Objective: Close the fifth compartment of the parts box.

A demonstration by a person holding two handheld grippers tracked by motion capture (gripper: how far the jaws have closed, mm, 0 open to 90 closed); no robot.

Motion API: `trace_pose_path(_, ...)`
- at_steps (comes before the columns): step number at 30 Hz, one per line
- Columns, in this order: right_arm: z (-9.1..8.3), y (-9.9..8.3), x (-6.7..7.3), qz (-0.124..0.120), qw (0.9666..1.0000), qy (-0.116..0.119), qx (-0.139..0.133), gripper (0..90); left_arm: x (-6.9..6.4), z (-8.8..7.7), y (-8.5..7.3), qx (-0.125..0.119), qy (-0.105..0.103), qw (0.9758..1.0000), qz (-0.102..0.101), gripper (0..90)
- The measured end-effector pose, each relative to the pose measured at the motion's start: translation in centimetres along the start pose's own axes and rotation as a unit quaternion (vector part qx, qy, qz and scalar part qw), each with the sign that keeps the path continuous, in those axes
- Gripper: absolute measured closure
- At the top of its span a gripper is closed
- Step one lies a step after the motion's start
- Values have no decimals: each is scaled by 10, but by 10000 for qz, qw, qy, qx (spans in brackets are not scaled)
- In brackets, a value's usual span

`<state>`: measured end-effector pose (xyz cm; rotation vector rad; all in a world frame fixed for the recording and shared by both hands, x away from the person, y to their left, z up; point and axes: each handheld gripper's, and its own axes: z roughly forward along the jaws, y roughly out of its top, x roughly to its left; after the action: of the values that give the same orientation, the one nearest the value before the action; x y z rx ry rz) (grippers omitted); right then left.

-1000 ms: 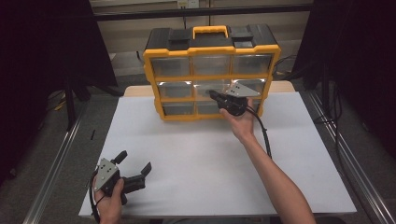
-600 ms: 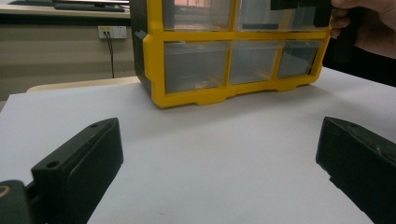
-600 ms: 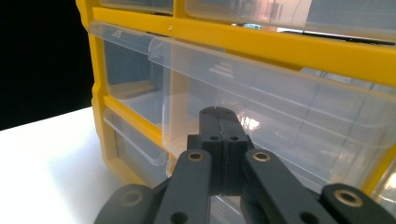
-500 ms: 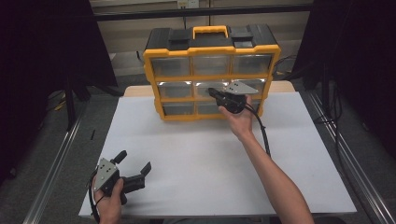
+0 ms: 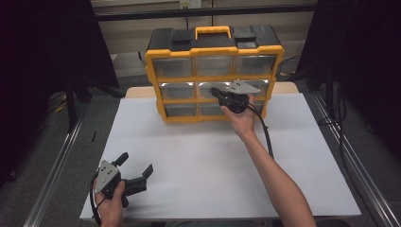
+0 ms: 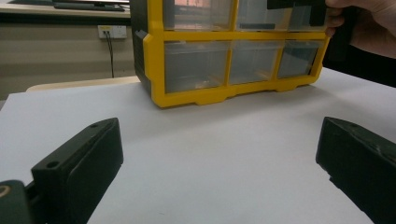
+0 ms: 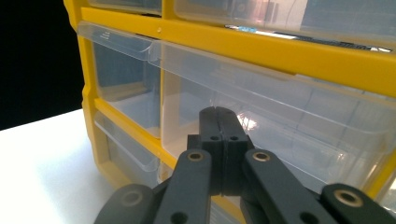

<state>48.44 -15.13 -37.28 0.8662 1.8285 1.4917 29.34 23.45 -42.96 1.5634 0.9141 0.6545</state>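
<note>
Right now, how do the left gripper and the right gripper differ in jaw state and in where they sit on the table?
The left gripper has its jaws spread wide with nothing between them; the right gripper has its jaws pressed together on nothing. The left gripper sits low at the near left edge of the white table, far from the yellow drawer cabinet; the right gripper is raised at the cabinet's middle row of clear drawers. Both are black and hand-held.
</note>
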Motion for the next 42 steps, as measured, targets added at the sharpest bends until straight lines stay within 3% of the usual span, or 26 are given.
trace_pose_path(19,4,2,-3,-93,9997,-220,93,900,0,-2,0,-27,19,10000,-8,9)
trace_pose_path(24,3,2,-3,-5,9998,-178,91,892,0,-2,-1,-3,4,10000,17,9)
trace_pose_path(33,-6,-6,-1,270,9996,-10,1,727,0,-3,-1,-11,15,10000,6,9)
trace_pose_path(42,-22,-9,1,450,9990,-26,-9,405,0,-3,-1,2,52,10000,17,9)
